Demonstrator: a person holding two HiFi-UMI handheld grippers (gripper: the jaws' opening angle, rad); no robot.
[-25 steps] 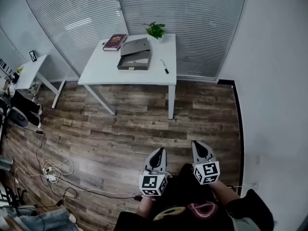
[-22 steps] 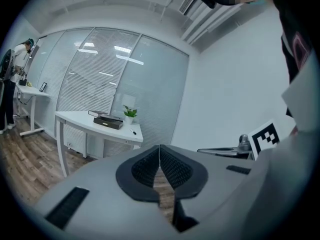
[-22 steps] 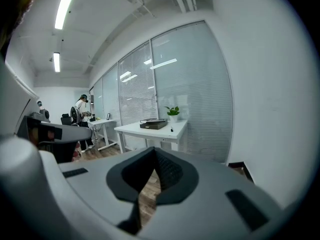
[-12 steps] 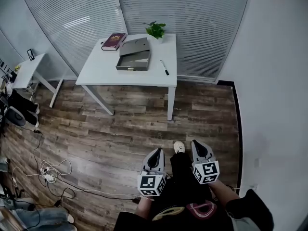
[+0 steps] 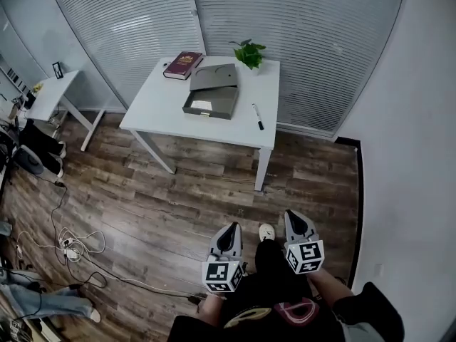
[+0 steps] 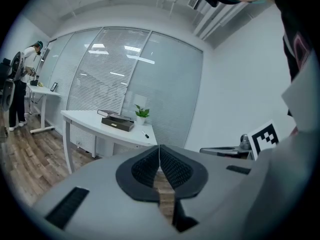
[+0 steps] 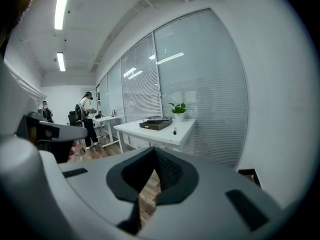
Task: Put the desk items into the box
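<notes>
Left gripper (image 5: 229, 229) and right gripper (image 5: 295, 216) hang over the wooden floor (image 5: 171, 198), jaws closed together on nothing, well apart from the white tabletop (image 5: 160, 105). It carries an open grey box (image 5: 211, 104), a dark red book (image 5: 183, 65) and a black pen (image 5: 257, 117).

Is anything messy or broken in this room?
Nothing looks broken or spilled. The white desk is tidy: the book, open grey box, pen and plant all sit apart. The only untidy spot is the loose tangle of cables on the wood floor at the left.
</notes>
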